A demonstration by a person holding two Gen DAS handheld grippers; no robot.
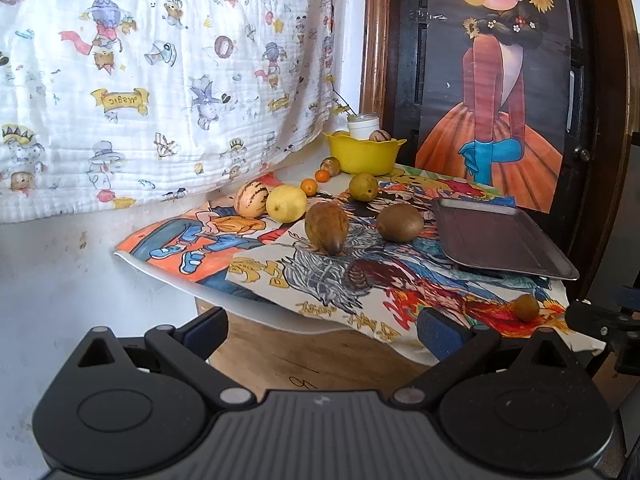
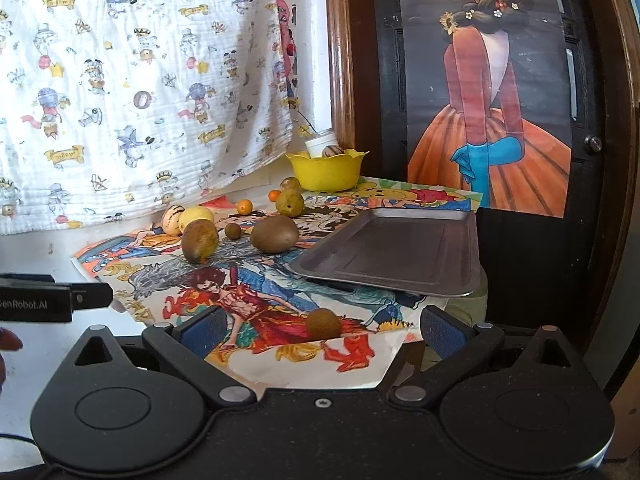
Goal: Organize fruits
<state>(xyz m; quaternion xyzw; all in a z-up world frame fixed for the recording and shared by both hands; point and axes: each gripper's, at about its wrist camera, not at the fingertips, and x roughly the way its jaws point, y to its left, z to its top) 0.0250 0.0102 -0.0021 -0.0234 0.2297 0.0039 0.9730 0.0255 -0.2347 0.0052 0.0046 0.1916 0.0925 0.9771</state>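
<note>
Looking along my left gripper (image 1: 322,330), I see its blue-padded fingers (image 1: 210,328) spread wide and holding nothing, short of the table edge. My right gripper (image 2: 320,330) is likewise splayed and empty, with a small brown kiwi (image 2: 323,323) lying on the colourful cartoon-printed paper sheets (image 2: 256,296) just ahead, between its fingertips but untouched. Ahead and to the right of it rests a flat grey metal tray (image 2: 400,248), bare. Farther ahead and left sit a pointed brown oval fruit (image 2: 199,241), a larger fuzzy brown kiwi (image 2: 274,233), a yellow lemon (image 2: 196,216) and a cream striped melon-like fruit (image 2: 172,219). Beyond them, well away, stands a yellow scalloped plastic bowl (image 2: 326,170) with one striped fruit inside.
</note>
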